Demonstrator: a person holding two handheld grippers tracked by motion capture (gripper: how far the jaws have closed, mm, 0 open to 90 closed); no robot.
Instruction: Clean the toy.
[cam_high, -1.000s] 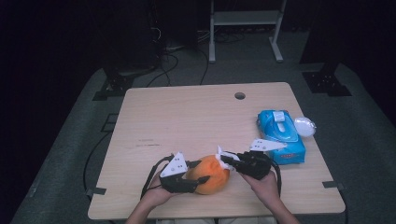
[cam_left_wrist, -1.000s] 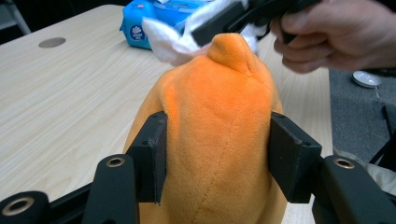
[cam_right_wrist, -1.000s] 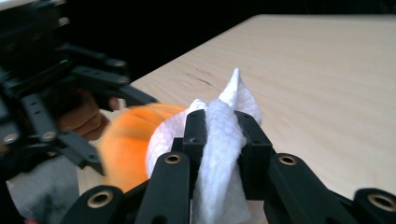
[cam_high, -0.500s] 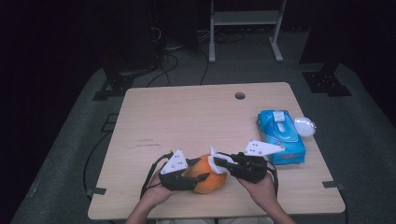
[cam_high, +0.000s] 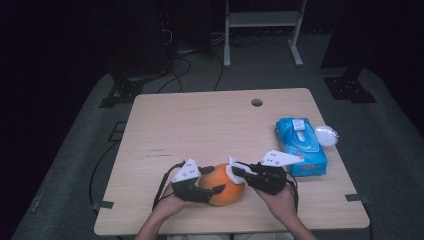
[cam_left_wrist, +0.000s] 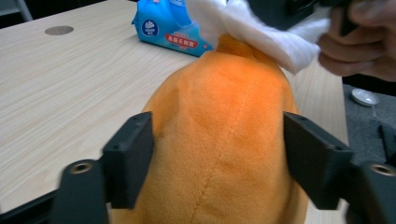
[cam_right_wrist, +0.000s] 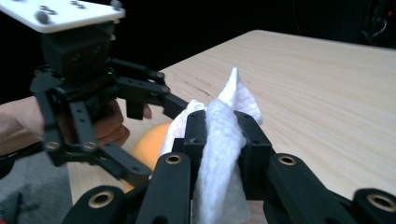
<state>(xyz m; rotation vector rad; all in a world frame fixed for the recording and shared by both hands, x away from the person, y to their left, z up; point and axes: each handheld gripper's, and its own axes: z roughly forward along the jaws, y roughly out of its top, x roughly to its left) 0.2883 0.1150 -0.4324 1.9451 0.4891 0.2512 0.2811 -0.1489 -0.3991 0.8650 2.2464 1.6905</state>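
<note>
An orange plush toy (cam_high: 227, 186) lies near the table's front edge between the jaws of my left gripper (cam_high: 218, 183). In the left gripper view the plush (cam_left_wrist: 224, 130) fills the gap, and both pads (cam_left_wrist: 133, 158) still touch its sides. These jaws have just been opening. My right gripper (cam_high: 238, 173) is shut on a white tissue (cam_high: 233, 168), which rests on the top of the plush. The right gripper view has the tissue (cam_right_wrist: 222, 140) pinched upright between the jaws, with the left gripper (cam_right_wrist: 140, 135) and a bit of orange plush (cam_right_wrist: 147, 144) beyond.
A blue pack of wipes (cam_high: 300, 145) lies at the right of the table, with a small white round object (cam_high: 326, 135) beside it. A cable hole (cam_high: 257, 102) sits near the far edge. A shelf frame and cables stand on the floor behind.
My right gripper has shifted left with the tissue onto the plush. The left gripper's jaws stand wider around the plush than before.
</note>
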